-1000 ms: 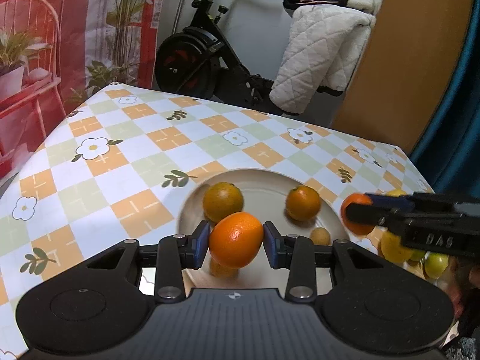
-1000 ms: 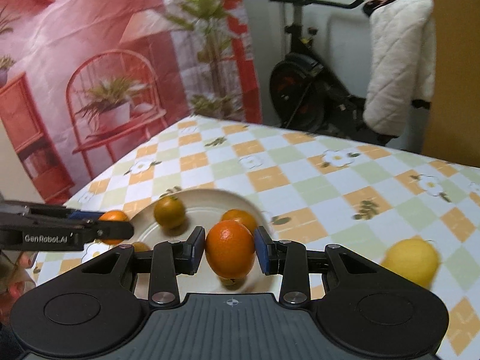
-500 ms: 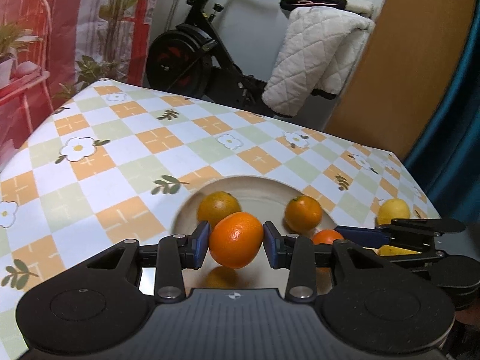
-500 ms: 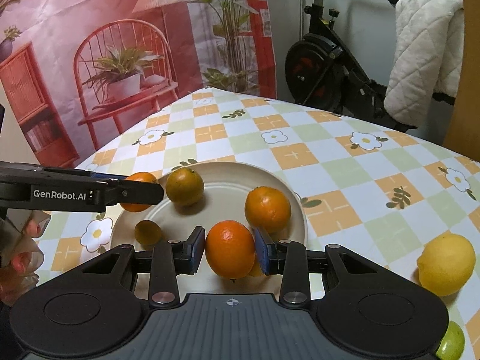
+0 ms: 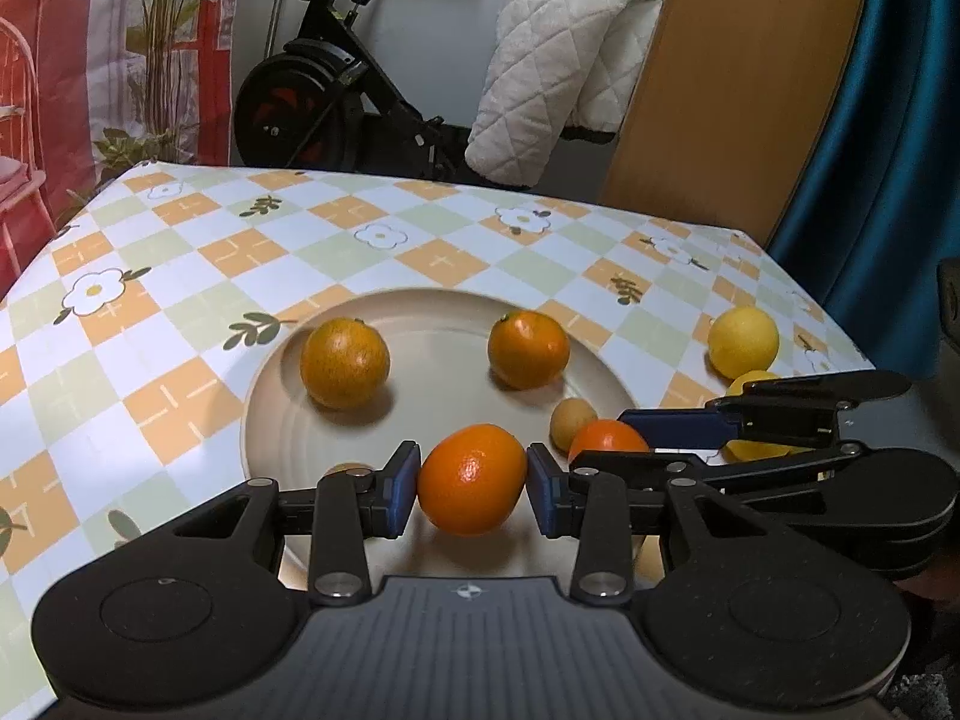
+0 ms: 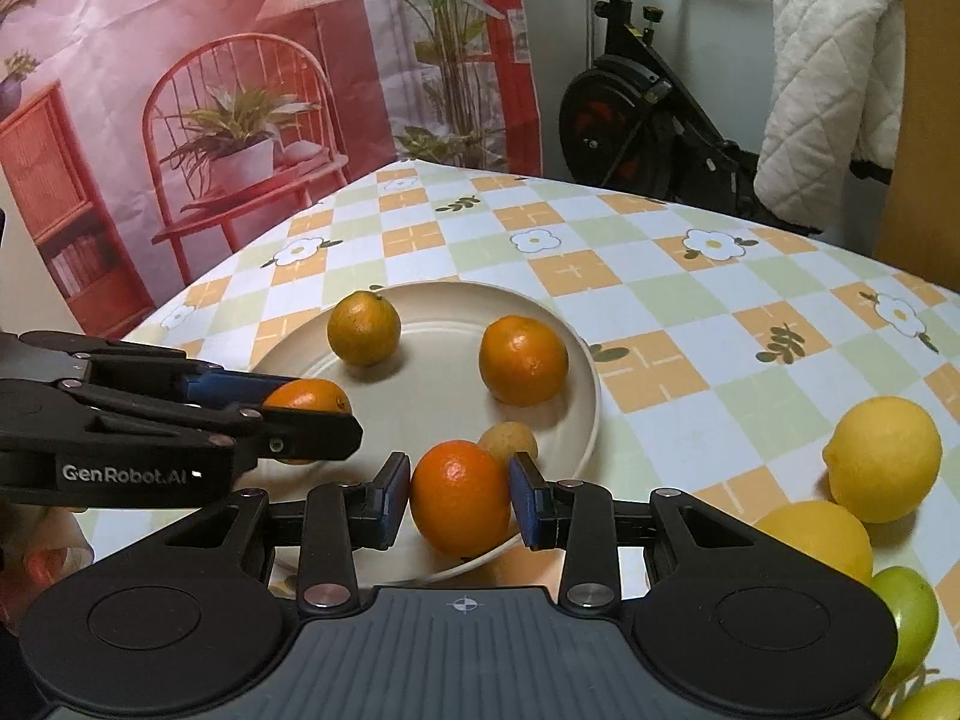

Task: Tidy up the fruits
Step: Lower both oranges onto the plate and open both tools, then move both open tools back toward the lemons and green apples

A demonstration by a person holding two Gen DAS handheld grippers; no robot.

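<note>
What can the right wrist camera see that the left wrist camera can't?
Only the right wrist view shows the green fruits at its lower right edge, the red chair picture on the backdrop, and the GenRobot.AI lettering on the left gripper.

Only the left wrist view shows the teal curtain.

Both show the cream plate with two loose oranges and a small tan fruit, the yellow lemons, the exercise bike, and each gripper shut on an orange: the left gripper's orange and the right gripper's orange.
</note>
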